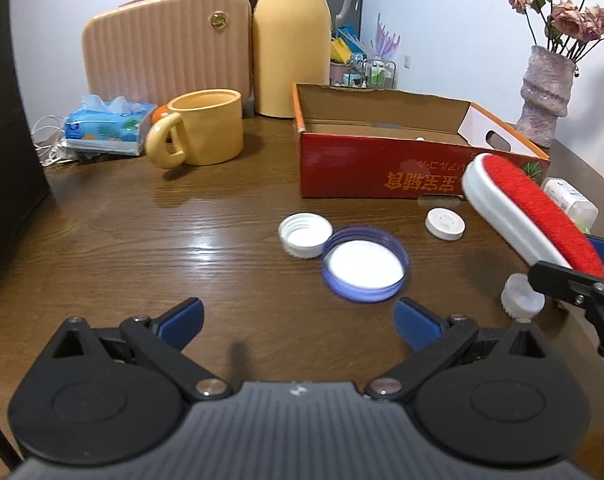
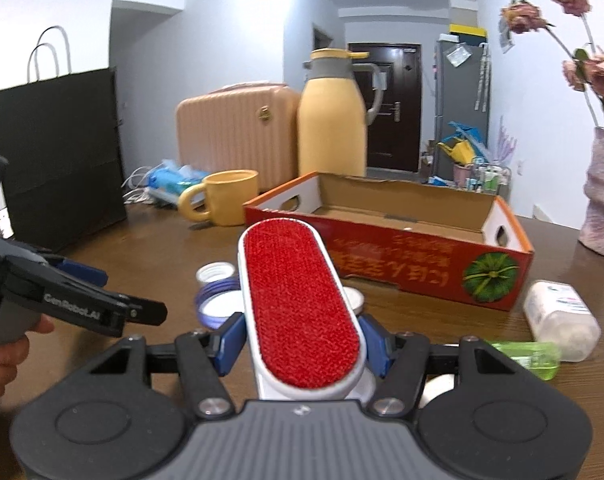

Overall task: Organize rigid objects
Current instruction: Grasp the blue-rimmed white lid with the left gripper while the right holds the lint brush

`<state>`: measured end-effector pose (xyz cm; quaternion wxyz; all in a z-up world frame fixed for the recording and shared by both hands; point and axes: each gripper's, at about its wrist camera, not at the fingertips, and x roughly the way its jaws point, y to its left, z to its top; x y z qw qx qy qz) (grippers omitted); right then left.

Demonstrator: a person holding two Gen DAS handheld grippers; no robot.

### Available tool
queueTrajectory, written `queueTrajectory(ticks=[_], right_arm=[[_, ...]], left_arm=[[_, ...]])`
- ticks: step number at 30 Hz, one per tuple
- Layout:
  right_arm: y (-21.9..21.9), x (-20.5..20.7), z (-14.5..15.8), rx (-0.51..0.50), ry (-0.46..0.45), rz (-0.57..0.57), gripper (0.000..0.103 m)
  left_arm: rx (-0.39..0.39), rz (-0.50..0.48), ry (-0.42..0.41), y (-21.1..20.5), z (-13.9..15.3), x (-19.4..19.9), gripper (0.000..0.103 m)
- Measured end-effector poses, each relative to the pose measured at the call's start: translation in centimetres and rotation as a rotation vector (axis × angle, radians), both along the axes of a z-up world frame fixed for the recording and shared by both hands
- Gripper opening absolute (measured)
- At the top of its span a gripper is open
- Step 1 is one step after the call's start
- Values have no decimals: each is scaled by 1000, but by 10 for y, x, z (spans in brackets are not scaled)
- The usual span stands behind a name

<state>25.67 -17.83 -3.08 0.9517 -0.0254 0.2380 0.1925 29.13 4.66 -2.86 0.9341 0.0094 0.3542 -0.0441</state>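
The right gripper [image 2: 302, 344] is closed on a long white plastic lint brush with a fuzzy red top [image 2: 300, 304]. Its blue pads [image 2: 232, 338] press on both sides of the brush, near the end closest to the camera. The brush points away from the gripper, toward the open red cardboard box with a brown inside [image 2: 393, 256]. The brush is up off the brown wooden table [image 1: 142, 240].

The left gripper [image 1: 300, 320] is spread wide and holds nothing. Just in front of it, between its blue fingers [image 1: 182, 318] and a bit to the right, lies a round blue plastic lid with a white inside [image 1: 363, 266]. A white screw cap [image 1: 303, 235] touches the blue lid on its far left side. A flat white round cap [image 1: 445, 224] lies farther ahead and to the right, near the red box. Another small white ribbed cap [image 1: 519, 302] sits to the right of the left gripper, under the brush.

To the right of the right gripper lie a clear tub of white cotton things [image 2: 561, 320] and a small green plastic bottle [image 2: 529, 356]. It is blurry, so I am not sure what the green one is.

Far ahead and to the left of the box stand a yellow mug [image 1: 206, 132], a tall yellow jug [image 1: 292, 40] and a pink ribbed case [image 1: 166, 44].
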Motion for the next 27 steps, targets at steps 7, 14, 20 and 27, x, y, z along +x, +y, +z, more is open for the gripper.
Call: queueTrajectory(ticks=[7, 14, 20, 27], right_arm=[[-23, 12, 0, 14, -17, -61, 61], [-41, 31, 1, 21, -25, -108, 61], [-53, 42, -2, 49, -24, -151, 61], [-59, 45, -8, 70, -9, -162, 61]], left_arm=[[25, 17, -3, -37, -7, 30, 103], [35, 38, 12, -63, -21, 48, 103], [91, 62, 9, -79, -32, 55, 103], [52, 89, 5, -73, -37, 60, 88]])
